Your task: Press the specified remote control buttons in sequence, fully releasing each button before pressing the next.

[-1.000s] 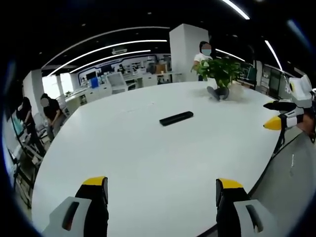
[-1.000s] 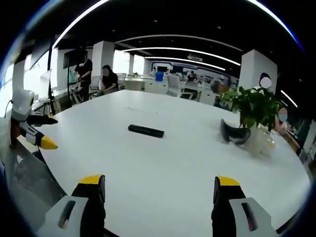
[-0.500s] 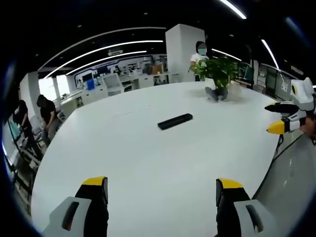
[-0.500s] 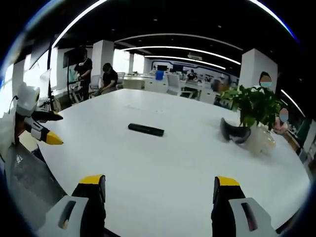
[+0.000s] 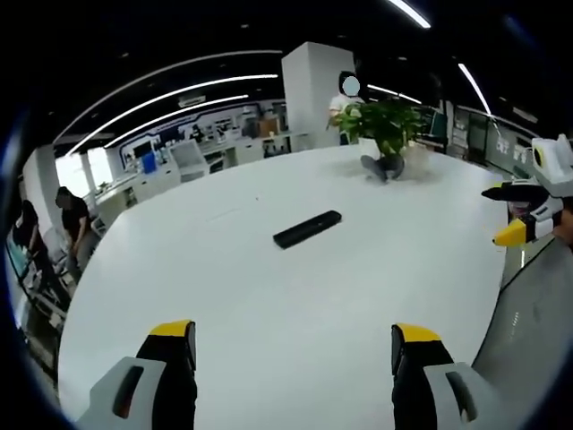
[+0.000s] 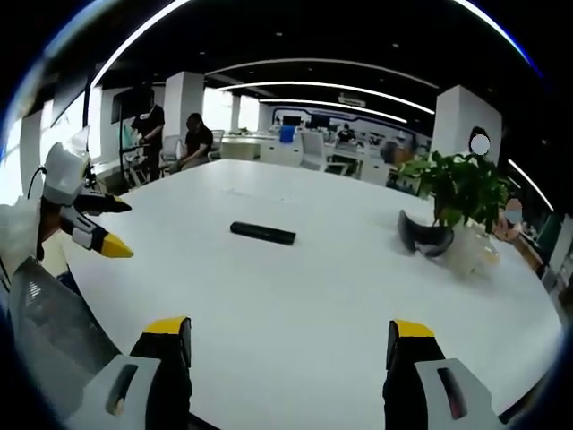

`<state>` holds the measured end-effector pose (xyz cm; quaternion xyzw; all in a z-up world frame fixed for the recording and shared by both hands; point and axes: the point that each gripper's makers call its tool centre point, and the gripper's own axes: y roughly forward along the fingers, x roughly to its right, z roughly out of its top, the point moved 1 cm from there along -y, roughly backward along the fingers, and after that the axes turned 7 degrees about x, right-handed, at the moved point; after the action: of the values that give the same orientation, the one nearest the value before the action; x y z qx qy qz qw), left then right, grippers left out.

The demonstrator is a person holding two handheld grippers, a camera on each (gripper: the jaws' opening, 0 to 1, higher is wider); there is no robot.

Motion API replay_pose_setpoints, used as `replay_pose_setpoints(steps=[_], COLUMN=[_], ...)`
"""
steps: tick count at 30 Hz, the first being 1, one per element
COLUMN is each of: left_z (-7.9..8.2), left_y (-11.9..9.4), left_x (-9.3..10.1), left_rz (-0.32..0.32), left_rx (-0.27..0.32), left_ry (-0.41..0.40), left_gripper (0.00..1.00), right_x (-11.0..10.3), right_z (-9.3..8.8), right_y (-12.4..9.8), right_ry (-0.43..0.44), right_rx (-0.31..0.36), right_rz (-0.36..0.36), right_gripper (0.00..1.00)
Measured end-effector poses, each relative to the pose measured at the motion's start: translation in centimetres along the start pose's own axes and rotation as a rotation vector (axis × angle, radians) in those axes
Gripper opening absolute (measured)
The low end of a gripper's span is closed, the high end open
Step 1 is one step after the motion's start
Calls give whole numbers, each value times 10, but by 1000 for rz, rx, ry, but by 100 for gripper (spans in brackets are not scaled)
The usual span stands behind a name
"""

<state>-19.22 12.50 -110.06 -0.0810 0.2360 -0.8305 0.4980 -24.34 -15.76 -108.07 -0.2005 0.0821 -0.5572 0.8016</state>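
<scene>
Grippers, both with jaws wide and holding nothing: left gripper (image 5: 293,345) and right gripper (image 6: 291,345) have edged forward over the white surface (image 5: 269,296) toward the slim black remote control (image 5: 307,229), lying flat mid-surface, unpressed; leafy potted plant (image 6: 458,193) beyond.

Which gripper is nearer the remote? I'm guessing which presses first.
Cannot tell. Left gripper and right gripper both hang open at the table's near edge, well short of the remote, neither clearly nearer.
</scene>
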Motion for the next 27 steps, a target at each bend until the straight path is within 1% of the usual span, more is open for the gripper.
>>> replay_pose_setpoints(steps=[5,7,15,21,25,27], left_z=[17,24,32,45,54,58], left_y=[14,23,50,67,81,86], left_x=[0,-1,-3,-3,-3,-1], left_rz=[-22,-32,-72,-103,-120,-132], left_rx=[15,17,-8,-9,-13,-11], left_ry=[25,47,109,138,183,194], left_gripper=[94,94,92,91,91,91], right_x=[-1,-1,1,1,2,2], right_z=[-1,-1,-2,-3,-3,-3], right_y=[0,0,0,0,0,0], right_ry=[-1,-2,7,6,9,11], right_rx=[-9,-10,-15,-19,-19,-22], right_rz=[4,4,-3,-3,-6,-7], right_gripper=[90,90,89,89,88,88])
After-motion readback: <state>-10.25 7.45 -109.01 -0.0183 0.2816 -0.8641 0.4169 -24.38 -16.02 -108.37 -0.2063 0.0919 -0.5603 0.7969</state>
